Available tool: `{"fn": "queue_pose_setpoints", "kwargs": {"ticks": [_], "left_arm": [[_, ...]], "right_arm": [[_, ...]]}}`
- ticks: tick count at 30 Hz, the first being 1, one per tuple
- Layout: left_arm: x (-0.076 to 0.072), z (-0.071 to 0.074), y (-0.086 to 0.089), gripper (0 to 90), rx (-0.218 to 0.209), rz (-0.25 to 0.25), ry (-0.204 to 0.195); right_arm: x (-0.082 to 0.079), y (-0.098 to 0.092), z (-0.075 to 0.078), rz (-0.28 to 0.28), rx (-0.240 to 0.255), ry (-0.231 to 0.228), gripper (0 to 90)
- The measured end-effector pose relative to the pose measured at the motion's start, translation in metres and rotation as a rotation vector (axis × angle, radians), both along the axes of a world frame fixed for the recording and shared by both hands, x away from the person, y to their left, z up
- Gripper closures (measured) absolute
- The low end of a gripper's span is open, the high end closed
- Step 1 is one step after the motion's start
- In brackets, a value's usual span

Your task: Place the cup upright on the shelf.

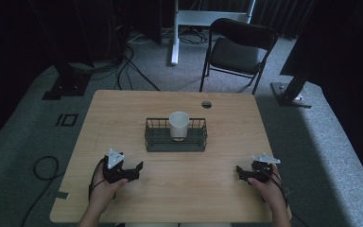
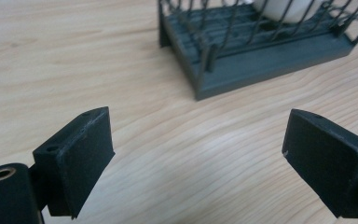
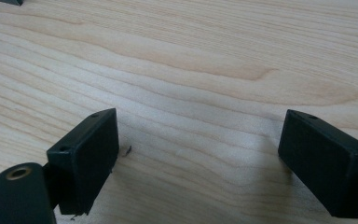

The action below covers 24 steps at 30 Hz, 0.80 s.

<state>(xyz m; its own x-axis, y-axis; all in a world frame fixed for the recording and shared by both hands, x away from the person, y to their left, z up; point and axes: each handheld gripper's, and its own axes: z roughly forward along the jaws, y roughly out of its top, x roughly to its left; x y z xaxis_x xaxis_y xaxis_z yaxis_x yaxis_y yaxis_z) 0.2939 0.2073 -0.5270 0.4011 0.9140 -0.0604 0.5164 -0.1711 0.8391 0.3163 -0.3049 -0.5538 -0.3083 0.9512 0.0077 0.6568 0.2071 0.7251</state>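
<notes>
So right now both tools are parked low at the near edge of the pale wood-grain surface (image 1: 123, 109), one in each hand. The left tool (image 1: 133, 171) sits in the lower left of the high view, jaws spread wide with nothing between them; its own view has bare wood between the two black pads. The right tool (image 1: 242, 173), lower right of the high view, is the same story: jaws wide apart, empty, just wood grain under it.

Farther out, dead centre of the high view, is the dark wire basket with a solid slatted base (image 1: 176, 143), and the white paper cup (image 1: 178, 125) stands upright inside it, roughly mid-basket. In the left tool view the basket's near corner (image 2: 200, 84) is at the top, a bit right of centre.

My read: the left tool looks like the one lined up to go for the cup. I'd come in over the wire rail rather than through it, pinch the cup's rim or upper wall gently since paper crushes easily, and lift straight up so it doesn't snag the wires.
</notes>
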Motion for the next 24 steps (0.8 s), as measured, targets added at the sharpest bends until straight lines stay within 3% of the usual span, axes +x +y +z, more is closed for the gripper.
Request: {"fn": "queue_pose_setpoints", "kwargs": {"ticks": [3, 9, 19, 24], "left_arm": [[-0.001, -0.003, 0.004, 9.1, 0.017, 0.026, 0.007], [-0.003, -0.011, 0.015, 9.1, 0.072, 0.081, 0.059], [-0.006, -0.014, 0.045, 9.1, 0.076, 0.202, 0.106], [-0.008, -0.013, 0.06, 9.1, 0.078, 0.275, 0.11]], "right_arm": [[0.0, 0.0, 0.0, 0.0, 0.0, 0.0, 11.6], [0.0, 0.0, 0.0, 0.0, 0.0, 0.0, 11.6], [0.0, 0.0, 0.0, 0.0, 0.0, 0.0, 11.6], [0.0, 0.0, 0.0, 0.0, 0.0, 0.0, 11.6]]}}
